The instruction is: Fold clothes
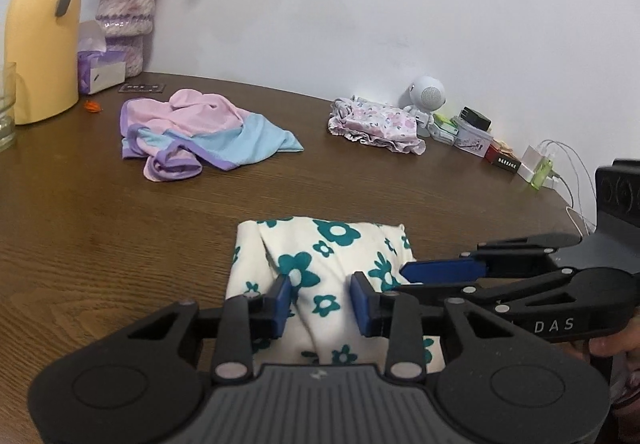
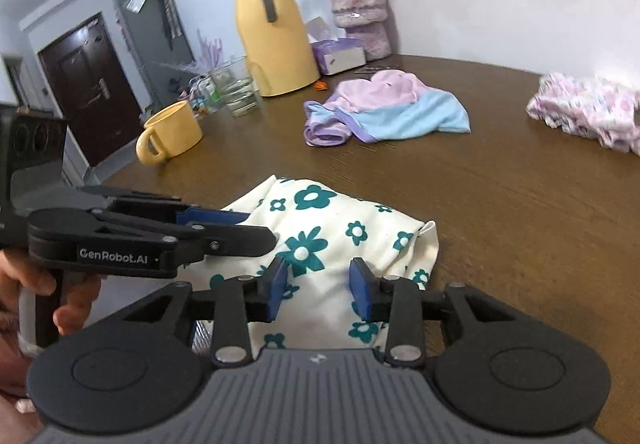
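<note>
The cream cloth with teal flowers (image 1: 320,268) lies in a rough folded bundle on the brown wooden table (image 1: 120,236), at its near edge. The left gripper (image 1: 320,302) hangs just over the cloth's near part, its blue pads parted with cloth showing between them, gripping nothing. The right gripper (image 2: 319,290) stands likewise over the cloth, jaws apart and empty. Farther from the cloth, toward the wall, lie a pink and blue garment (image 1: 196,133) and a pale flowered garment (image 1: 374,125), well apart. A yellow jug (image 2: 272,39) stands beyond the pink garment.
</note>
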Motion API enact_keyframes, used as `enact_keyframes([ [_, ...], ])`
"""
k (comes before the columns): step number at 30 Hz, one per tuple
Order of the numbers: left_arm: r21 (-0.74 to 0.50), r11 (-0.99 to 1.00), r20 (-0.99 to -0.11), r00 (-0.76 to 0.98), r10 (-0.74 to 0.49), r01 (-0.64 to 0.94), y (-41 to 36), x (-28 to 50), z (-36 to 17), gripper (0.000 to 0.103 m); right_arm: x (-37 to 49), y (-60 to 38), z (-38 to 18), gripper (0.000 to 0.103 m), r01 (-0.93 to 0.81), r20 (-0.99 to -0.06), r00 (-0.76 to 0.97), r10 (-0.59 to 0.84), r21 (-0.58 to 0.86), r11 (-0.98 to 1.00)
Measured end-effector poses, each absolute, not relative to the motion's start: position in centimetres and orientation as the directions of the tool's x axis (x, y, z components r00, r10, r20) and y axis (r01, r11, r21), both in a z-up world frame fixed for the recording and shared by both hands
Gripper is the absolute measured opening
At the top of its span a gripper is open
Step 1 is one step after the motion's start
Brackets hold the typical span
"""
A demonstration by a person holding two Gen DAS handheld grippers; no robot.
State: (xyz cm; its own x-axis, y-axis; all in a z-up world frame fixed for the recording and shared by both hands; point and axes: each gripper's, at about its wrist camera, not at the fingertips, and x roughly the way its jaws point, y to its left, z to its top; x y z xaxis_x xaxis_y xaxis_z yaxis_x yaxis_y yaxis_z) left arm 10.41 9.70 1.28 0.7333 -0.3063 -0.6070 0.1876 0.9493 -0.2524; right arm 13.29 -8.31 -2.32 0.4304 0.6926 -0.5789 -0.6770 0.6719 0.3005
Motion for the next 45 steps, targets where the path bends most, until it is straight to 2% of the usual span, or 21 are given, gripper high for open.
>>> enact_keyframes([
  [10, -0.269, 0.949, -0.602, 0.740, -0.299, 0.165, 9.7, 10.6, 0.8, 0.037, 12.3, -8.4, -3.1, 0.035, -0.660, -0.561, 0.496, 0.662, 0.253, 0.708],
  [13, -0.223, 0.958, -0.586, 0.760, -0.281, 0.182, 9.0, 10.1, 2.2, 0.038, 12.1, -8.9, -2.1, 0.040, -0.655, -0.553, 0.494, 0.671, 0.270, 0.705],
  [14, -0.220, 0.958, -0.573, 0.770, -0.281, 0.186, 8.9, 9.8, 2.7, 0.042, 11.9, -9.2, -1.6, 0.044, -0.653, -0.547, 0.495, 0.675, 0.278, 0.704],
  [15, -0.218, 0.957, -0.559, 0.780, -0.282, 0.190, 8.8, 9.5, 3.2, 0.046, 11.6, -9.6, -1.1, 0.061, -0.653, -0.532, 0.498, 0.685, 0.290, 0.700],
  [16, -0.224, 0.955, -0.543, 0.789, -0.287, 0.193, 8.7, 9.1, 3.7, 0.053, 11.2, -10.1, -0.6, 0.083, -0.654, -0.514, 0.502, 0.696, 0.301, 0.694],
  [17, -0.237, 0.952, -0.527, 0.798, -0.293, 0.194, 8.7, 8.8, 4.1, 0.060, 10.9, -10.6, 0.0, 0.089, -0.655, -0.496, 0.505, 0.706, 0.313, 0.688],
  [19, -0.240, 0.951, -0.505, 0.811, -0.294, 0.195, 8.6, 8.4, 4.7, 0.062, 10.1, -11.3, 0.6, 0.090, -0.649, -0.479, 0.520, 0.707, 0.316, 0.692],
  [23, -0.235, 0.958, -0.484, 0.834, -0.264, 0.167, 8.5, 7.5, 5.4, 0.081, 9.6, -12.4, 0.4, 0.098, -0.612, -0.475, 0.539, 0.696, 0.346, 0.711],
  [25, -0.248, 0.957, -0.474, 0.842, -0.257, 0.153, 9.0, 6.6, 5.4, 0.083, 9.2, -13.0, 0.0, 0.103, -0.597, -0.475, 0.546, 0.690, 0.357, 0.719],
  [28, -0.287, 0.952, -0.474, 0.847, -0.240, 0.109, 9.7, 5.3, 5.0, 0.088, 8.5, -13.9, -0.6, 0.103, -0.570, -0.483, 0.552, 0.680, 0.376, 0.730],
  [32, -0.337, 0.939, -0.493, 0.836, -0.242, 0.073, 10.5, 4.1, 4.3, 0.089, 8.1, -14.4, -1.9, 0.103, -0.531, -0.505, 0.549, 0.666, 0.405, 0.744],
  [37, -0.337, 0.941, -0.512, 0.831, -0.220, 0.042, 11.0, 4.5, 4.5, 0.089, 8.8, -14.6, -2.5, 0.103, -0.506, -0.515, 0.543, 0.663, 0.429, 0.748],
  [41, -0.341, 0.940, -0.570, 0.795, -0.207, 0.000, 11.4, 6.3, 4.0, 0.091, 9.7, -14.4, -2.6, 0.103, -0.494, -0.519, 0.537, 0.665, 0.446, 0.747],
  [45, -0.408, 0.913, -0.607, 0.749, -0.266, -0.006, 12.0, 8.7, 2.9, 0.091, 12.2, -13.5, -3.2, 0.103, -0.462, -0.536, 0.486, 0.690, 0.513, 0.723],
])
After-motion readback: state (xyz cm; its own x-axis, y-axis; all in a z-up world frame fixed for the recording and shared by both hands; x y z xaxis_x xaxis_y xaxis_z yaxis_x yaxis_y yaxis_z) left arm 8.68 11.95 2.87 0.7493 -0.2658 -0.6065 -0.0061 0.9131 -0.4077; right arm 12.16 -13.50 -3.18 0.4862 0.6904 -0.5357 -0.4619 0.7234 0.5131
